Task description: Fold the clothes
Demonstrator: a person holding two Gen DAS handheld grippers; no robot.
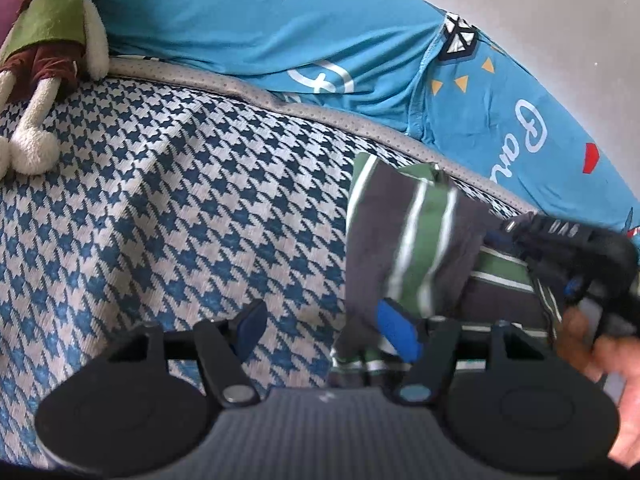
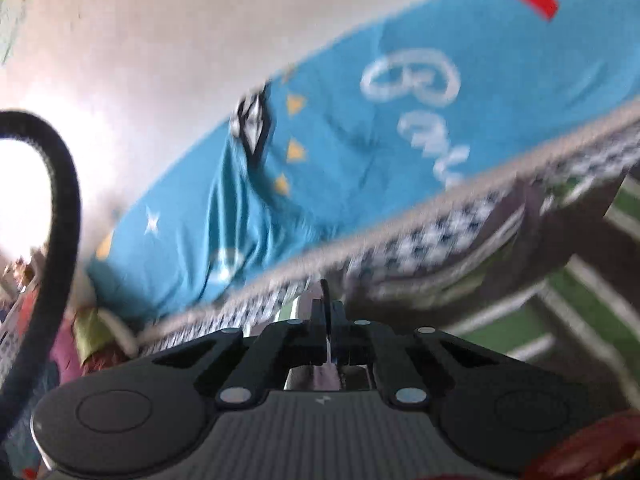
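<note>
Where it lies: striped garment (image 1: pixel 404 236), grey, green and white, on the houndstooth cover (image 1: pixel 160 208), part lifted.
From left gripper (image 1: pixel 326 326): garment to its right; jaws apart, holding nothing, right pad at the cloth.
Right gripper (image 2: pixel 327 312): jaws shut, seemingly pinching a thin fold; nearer the garment.
Long axis: cannot tell, bunched.
Count: one garment, two grippers, one plush rabbit (image 1: pixel 48 60), blue bedding (image 1: pixel 280 24) behind.
</note>
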